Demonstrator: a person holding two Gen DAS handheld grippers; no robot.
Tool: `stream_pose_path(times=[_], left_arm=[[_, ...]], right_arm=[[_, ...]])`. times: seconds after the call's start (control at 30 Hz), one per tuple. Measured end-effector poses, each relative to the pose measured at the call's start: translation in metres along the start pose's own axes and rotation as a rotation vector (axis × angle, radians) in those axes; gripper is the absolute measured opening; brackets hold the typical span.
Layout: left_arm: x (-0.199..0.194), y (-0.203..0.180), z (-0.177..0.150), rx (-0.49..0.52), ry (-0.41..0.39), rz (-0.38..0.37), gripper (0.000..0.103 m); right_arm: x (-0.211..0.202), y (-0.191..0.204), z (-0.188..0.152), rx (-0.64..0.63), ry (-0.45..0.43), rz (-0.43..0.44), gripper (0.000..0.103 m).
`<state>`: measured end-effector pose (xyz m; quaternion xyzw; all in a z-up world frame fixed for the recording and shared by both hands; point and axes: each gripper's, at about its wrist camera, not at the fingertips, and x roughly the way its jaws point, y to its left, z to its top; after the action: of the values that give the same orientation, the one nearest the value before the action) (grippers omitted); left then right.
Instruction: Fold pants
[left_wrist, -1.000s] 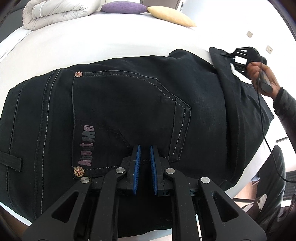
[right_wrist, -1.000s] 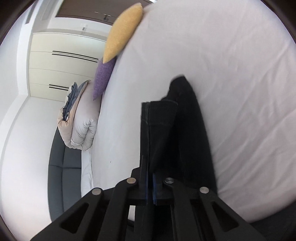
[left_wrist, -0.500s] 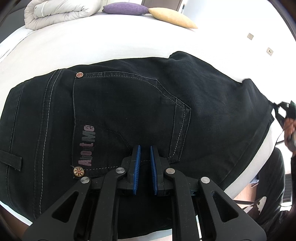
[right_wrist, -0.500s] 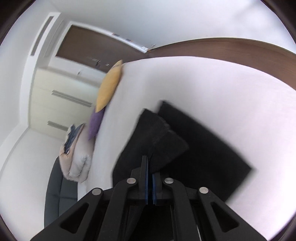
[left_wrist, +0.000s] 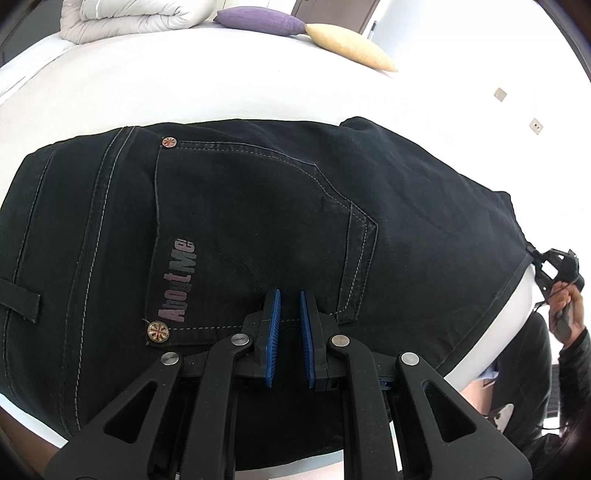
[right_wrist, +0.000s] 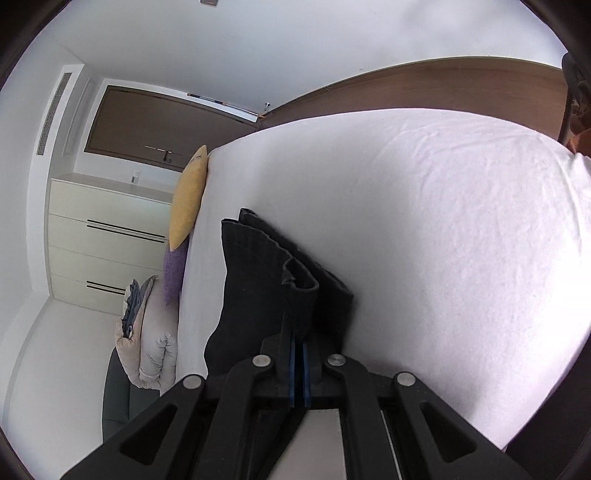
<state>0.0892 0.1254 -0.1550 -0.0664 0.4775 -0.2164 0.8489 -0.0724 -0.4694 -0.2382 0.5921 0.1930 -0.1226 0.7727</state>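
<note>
Your pants (left_wrist: 280, 206) lie partly folded on the bed (left_wrist: 184, 81). Right gripper (right_wrist: 298, 345) clamps the hem; left gripper (left_wrist: 290, 325), nearly closed, holds nothing visible. Folds remain.

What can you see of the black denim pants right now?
The black denim pants lie flat on the white bed sheet, seat side up. A back pocket with pale contrast stitching carries "AboutMe" lettering and two round metal rivets; a belt loop shows at the left. The left claw rests on the fabric by the pocket, blue pads slightly apart, nothing visibly pinched. The right claw is shut on a folded edge at the far end, holding the layered cloth pulled out straight.
</note>
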Motion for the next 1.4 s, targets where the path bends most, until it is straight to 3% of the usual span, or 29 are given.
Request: stream_pose_path(times=[0.3, 0.4, 0.43, 0.5, 0.53, 0.57, 0.6, 0.63, 0.67, 0.73, 0.8, 0.9, 1.03, 1.07, 1.13, 1.2, 1.3, 1.37, 1.4], left_arm=[[-0.006, 0.009, 0.0, -0.021, -0.011, -0.053, 0.011], [-0.008, 0.012, 0.0, -0.023, -0.013, -0.057, 0.011], [-0.008, 0.012, 0.0, -0.026, -0.015, -0.059, 0.011], [-0.007, 0.013, -0.002, -0.034, -0.018, -0.062, 0.011], [-0.007, 0.014, -0.002, -0.035, -0.019, -0.063, 0.011], [-0.007, 0.014, -0.002, -0.035, -0.019, -0.062, 0.011], [-0.006, 0.012, -0.002, -0.034, -0.02, -0.061, 0.011], [-0.006, 0.011, -0.002, -0.034, -0.021, -0.06, 0.011], [-0.006, 0.011, -0.002, -0.034, -0.022, -0.058, 0.011], [-0.005, 0.01, -0.003, -0.034, -0.025, -0.055, 0.011], [-0.004, 0.009, -0.004, -0.035, -0.027, -0.052, 0.011], [-0.003, 0.005, -0.004, -0.028, -0.029, -0.042, 0.011], [-0.003, 0.003, -0.004, -0.022, -0.031, -0.036, 0.011], [-0.003, 0.004, -0.004, -0.026, -0.03, -0.04, 0.011], [-0.003, 0.005, -0.003, -0.034, -0.031, -0.049, 0.011], [-0.003, 0.007, -0.004, -0.037, -0.031, -0.052, 0.011], [-0.003, 0.01, -0.003, -0.04, -0.032, -0.057, 0.011], [-0.004, 0.011, -0.004, -0.043, -0.033, -0.061, 0.011], [-0.005, 0.012, -0.004, -0.043, -0.034, -0.061, 0.011]], right_arm=[[0.004, -0.003, 0.002, -0.041, -0.022, -0.01, 0.002], [0.003, -0.002, 0.008, -0.057, 0.019, 0.018, 0.001], [0.0, -0.001, 0.011, -0.054, 0.029, 0.021, 0.006], [-0.023, 0.007, 0.02, -0.1, -0.078, -0.055, 0.02], [-0.037, 0.015, 0.025, -0.127, -0.143, -0.129, 0.053], [-0.049, 0.019, 0.029, -0.133, -0.2, -0.163, 0.073], [-0.063, 0.028, 0.032, -0.145, -0.25, -0.161, 0.072], [-0.066, 0.042, 0.034, -0.194, -0.245, -0.126, 0.062], [-0.063, 0.06, 0.034, -0.268, -0.199, -0.105, 0.041], [-0.037, 0.102, 0.02, -0.407, -0.038, -0.079, 0.026], [0.008, 0.141, -0.01, -0.55, 0.178, -0.041, 0.014], [0.074, 0.16, -0.049, -0.599, 0.397, -0.061, 0.01], [0.145, 0.139, -0.058, -0.497, 0.548, -0.151, 0.01], [0.153, 0.133, -0.058, -0.488, 0.553, -0.163, 0.0], [0.165, 0.128, -0.042, -0.479, 0.512, -0.164, 0.0], [0.166, 0.121, -0.016, -0.382, 0.46, -0.118, 0.0], [0.156, 0.119, 0.016, -0.384, 0.247, -0.142, 0.0], [0.14, 0.115, 0.037, -0.406, 0.086, -0.24, 0.0], [0.132, 0.113, 0.043, -0.38, 0.048, -0.249, 0.0]])
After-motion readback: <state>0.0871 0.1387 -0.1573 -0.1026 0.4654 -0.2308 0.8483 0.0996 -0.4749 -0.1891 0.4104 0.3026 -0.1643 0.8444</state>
